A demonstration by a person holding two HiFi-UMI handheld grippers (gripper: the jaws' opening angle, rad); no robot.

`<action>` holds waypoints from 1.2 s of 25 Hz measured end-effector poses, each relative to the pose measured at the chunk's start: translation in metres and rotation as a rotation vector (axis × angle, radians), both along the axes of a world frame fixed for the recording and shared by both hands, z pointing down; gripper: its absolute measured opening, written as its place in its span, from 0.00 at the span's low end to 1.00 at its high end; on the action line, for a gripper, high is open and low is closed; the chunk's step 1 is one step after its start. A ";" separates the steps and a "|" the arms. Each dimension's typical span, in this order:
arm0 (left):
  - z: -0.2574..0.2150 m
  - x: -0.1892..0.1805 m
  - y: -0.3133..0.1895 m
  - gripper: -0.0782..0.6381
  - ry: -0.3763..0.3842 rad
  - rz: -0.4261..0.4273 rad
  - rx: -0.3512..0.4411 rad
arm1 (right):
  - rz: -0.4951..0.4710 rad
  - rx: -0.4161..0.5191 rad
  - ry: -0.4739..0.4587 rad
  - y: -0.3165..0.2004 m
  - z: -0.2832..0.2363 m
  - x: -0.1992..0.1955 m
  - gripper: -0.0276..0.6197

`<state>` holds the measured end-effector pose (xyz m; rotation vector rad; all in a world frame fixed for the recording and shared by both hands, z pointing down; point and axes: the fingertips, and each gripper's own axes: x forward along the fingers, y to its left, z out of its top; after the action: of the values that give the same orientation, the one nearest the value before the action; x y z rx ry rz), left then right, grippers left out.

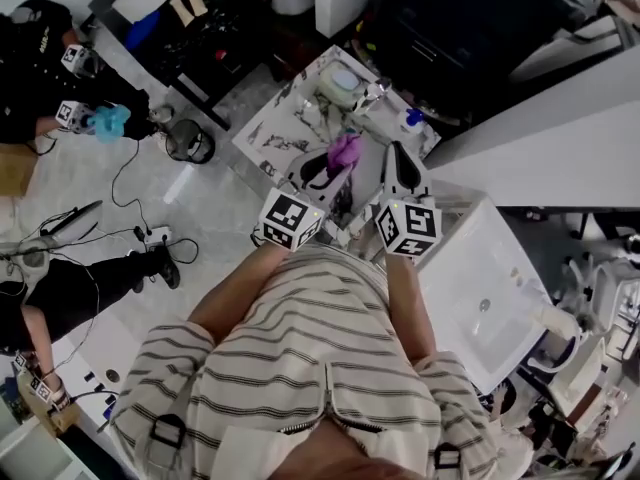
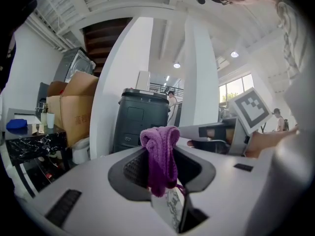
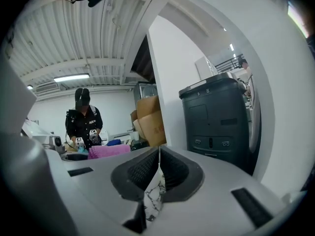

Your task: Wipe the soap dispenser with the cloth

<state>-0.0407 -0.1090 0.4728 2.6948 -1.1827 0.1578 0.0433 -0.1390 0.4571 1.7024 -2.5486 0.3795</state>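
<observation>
My left gripper [image 1: 335, 163] is shut on a bunched purple cloth [image 1: 345, 150], held over the near end of a marble-patterned table [image 1: 285, 118]. In the left gripper view the cloth [image 2: 158, 141] hangs out of the closed left gripper [image 2: 160, 155]. A pale rounded container [image 1: 342, 85], seemingly the soap dispenser, stands at the table's far end, apart from both grippers. My right gripper [image 1: 396, 153] hovers just right of the cloth. In the right gripper view the right gripper [image 3: 158, 152] is shut with nothing between its pads. The dispenser shows in neither gripper view.
A dark grey bin [image 3: 216, 117] and a white column [image 2: 197, 82] stand ahead of the grippers, with cardboard boxes [image 2: 74, 107] to the left. A white basin [image 1: 480, 298] lies at my right. Another person in black [image 1: 50, 68] works at the left. Cables [image 1: 130, 228] cross the floor.
</observation>
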 end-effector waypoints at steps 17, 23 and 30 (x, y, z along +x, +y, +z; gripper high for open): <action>-0.018 -0.004 -0.016 0.28 0.004 -0.045 0.071 | -0.025 0.023 -0.016 0.006 -0.013 -0.004 0.05; -0.020 -0.009 -0.016 0.28 0.003 -0.058 0.081 | -0.026 0.039 -0.021 0.005 -0.015 -0.006 0.05; -0.019 -0.009 -0.014 0.28 -0.002 -0.061 0.079 | -0.026 0.043 -0.021 0.009 -0.015 -0.005 0.05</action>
<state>-0.0495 -0.1230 0.4537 2.7220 -1.2962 0.1067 0.0382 -0.1304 0.4418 1.6867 -2.6088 0.3455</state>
